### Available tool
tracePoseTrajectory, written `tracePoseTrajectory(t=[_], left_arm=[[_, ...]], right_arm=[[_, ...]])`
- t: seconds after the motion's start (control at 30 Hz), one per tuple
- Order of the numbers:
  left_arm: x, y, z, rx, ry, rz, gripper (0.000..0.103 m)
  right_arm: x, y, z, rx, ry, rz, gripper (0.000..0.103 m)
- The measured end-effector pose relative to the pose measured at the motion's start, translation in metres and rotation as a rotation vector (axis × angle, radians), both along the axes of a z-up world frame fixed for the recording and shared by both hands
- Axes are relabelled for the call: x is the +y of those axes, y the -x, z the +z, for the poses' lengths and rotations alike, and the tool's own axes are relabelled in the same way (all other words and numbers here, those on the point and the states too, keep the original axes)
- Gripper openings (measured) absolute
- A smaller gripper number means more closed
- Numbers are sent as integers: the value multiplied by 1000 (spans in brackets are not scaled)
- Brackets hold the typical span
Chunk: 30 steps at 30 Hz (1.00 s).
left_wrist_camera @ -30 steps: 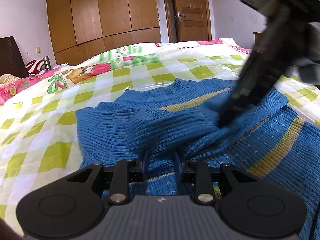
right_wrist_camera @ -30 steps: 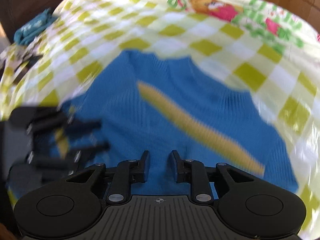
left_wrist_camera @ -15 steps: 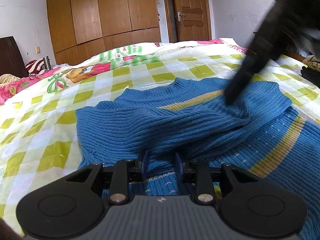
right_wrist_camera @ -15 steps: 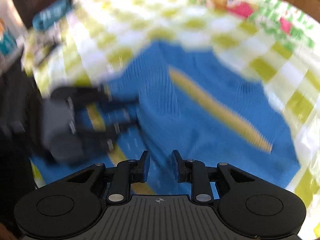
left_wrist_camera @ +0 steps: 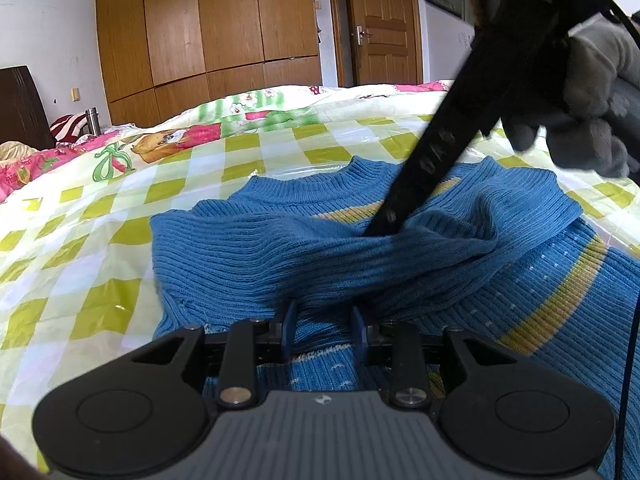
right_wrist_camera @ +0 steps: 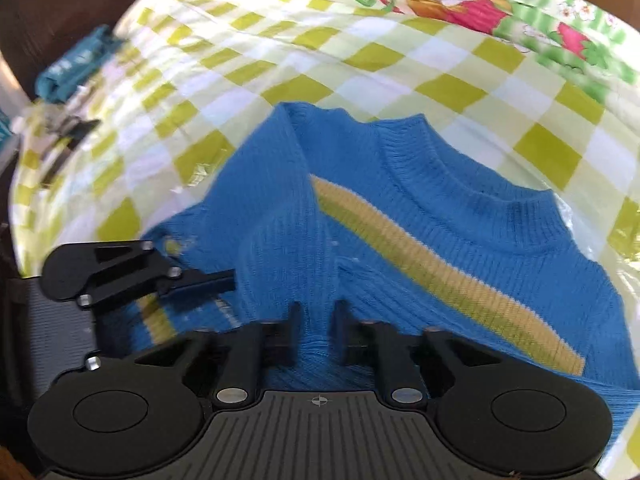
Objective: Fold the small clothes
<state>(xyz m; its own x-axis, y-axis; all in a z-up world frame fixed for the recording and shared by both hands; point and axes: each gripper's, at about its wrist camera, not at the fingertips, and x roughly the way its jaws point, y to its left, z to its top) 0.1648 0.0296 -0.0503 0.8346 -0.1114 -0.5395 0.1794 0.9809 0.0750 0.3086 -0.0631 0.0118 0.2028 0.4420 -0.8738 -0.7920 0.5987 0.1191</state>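
Observation:
A small blue knit sweater (left_wrist_camera: 304,256) with yellow stripes lies on the checked bed cover, one sleeve folded across its chest. My left gripper (left_wrist_camera: 323,330) rests low on the sweater near its hem, its jaws closed on a bunch of blue knit. My right gripper (right_wrist_camera: 318,332) comes down from the upper right in the left wrist view (left_wrist_camera: 390,220), its tips pressed into the folded sleeve, with blue knit bunched between its narrow jaws. The sweater's collar (right_wrist_camera: 472,188) and a yellow stripe (right_wrist_camera: 432,268) show in the right wrist view, with the left gripper (right_wrist_camera: 224,276) at the left.
The yellow-green checked bed cover (left_wrist_camera: 100,240) spreads around the sweater. A wooden wardrobe (left_wrist_camera: 208,24) and door (left_wrist_camera: 380,20) stand behind the bed. A teal cloth (right_wrist_camera: 72,68) and dark items lie at the bed's edge. A metal flask (left_wrist_camera: 92,120) stands near the headboard.
My right gripper lifted off the sweater, swung away, then came back down onto the folded sleeve nearer the collar. The left gripper has stayed where it was.

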Motion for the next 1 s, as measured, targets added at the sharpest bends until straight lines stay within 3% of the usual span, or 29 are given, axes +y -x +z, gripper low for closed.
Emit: tracePoseTrajectory(t=[0.17, 0.27, 0.43, 0.63, 0.8, 1.0], left_arm=[[-1, 0, 0, -2, -4, -1, 45], [-4, 1, -1, -3, -16, -1, 45], [-3, 0, -1, -6, -15, 0, 45], [1, 3, 2, -23, 6, 9, 45], [-9, 4, 3, -27, -58, 20, 46], [-17, 7, 7, -18, -100, 49, 49]], right_arm=[[-4, -9, 29, -158, -18, -81, 1], [1, -21, 29, -272, 5, -152, 0], [-11, -37, 11, -249, 7, -239, 3], [-99, 1, 38, -270, -113, -432, 10], [-179, 33, 26, -221, -158, -653, 17], [-192, 30, 2, -111, -257, -665, 21]])
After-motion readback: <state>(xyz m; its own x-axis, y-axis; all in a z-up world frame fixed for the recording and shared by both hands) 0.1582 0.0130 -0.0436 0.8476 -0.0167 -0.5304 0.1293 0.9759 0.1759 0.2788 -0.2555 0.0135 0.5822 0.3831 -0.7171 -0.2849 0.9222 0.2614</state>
